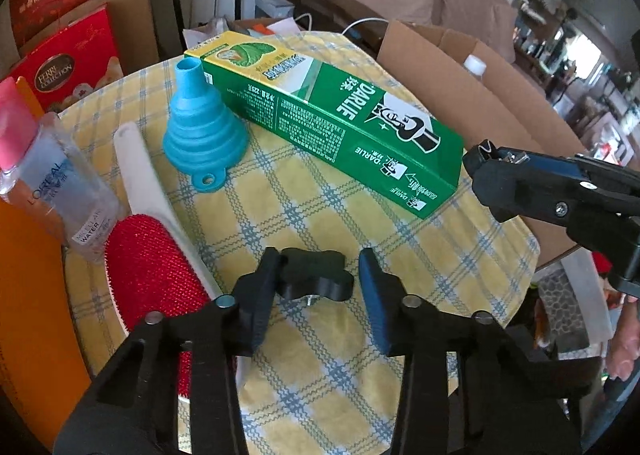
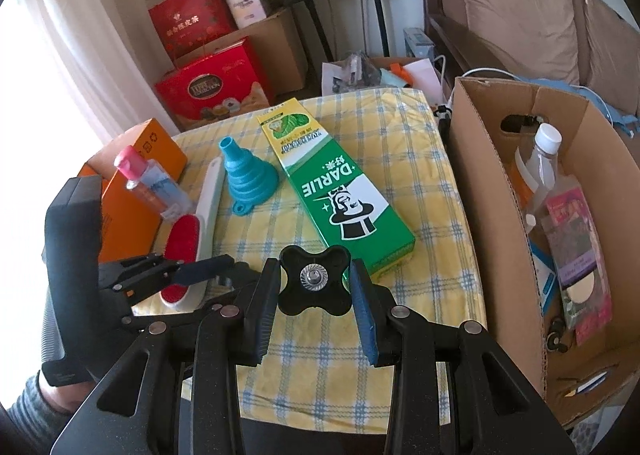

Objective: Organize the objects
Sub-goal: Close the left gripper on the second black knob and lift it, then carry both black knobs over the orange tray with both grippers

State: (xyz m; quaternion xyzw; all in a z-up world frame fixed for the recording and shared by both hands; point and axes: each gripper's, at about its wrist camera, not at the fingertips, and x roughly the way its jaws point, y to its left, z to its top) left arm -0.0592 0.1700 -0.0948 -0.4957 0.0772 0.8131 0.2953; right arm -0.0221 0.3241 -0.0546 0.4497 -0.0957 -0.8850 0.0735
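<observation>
On the yellow checked tablecloth (image 2: 400,183), my left gripper (image 1: 320,259) is shut on a black star knob (image 1: 316,275) whose screw points down at the cloth. My right gripper (image 2: 314,267) is shut on a second black star knob (image 2: 314,283), its metal nut facing the camera. In the left wrist view the right gripper (image 1: 486,153) comes in from the right, by the near end of the green Darlie box (image 1: 352,115). In the right wrist view the left gripper (image 2: 224,269) sits just left of mine, over the red lint brush (image 2: 184,239).
A blue funnel (image 1: 202,127), the white-handled lint brush (image 1: 156,255) and a pink-capped micellar water bottle (image 1: 60,191) lie left of the green box. An orange box (image 2: 140,151) stands at the left edge. An open cardboard box (image 2: 500,215) on the right holds a bottle and packets.
</observation>
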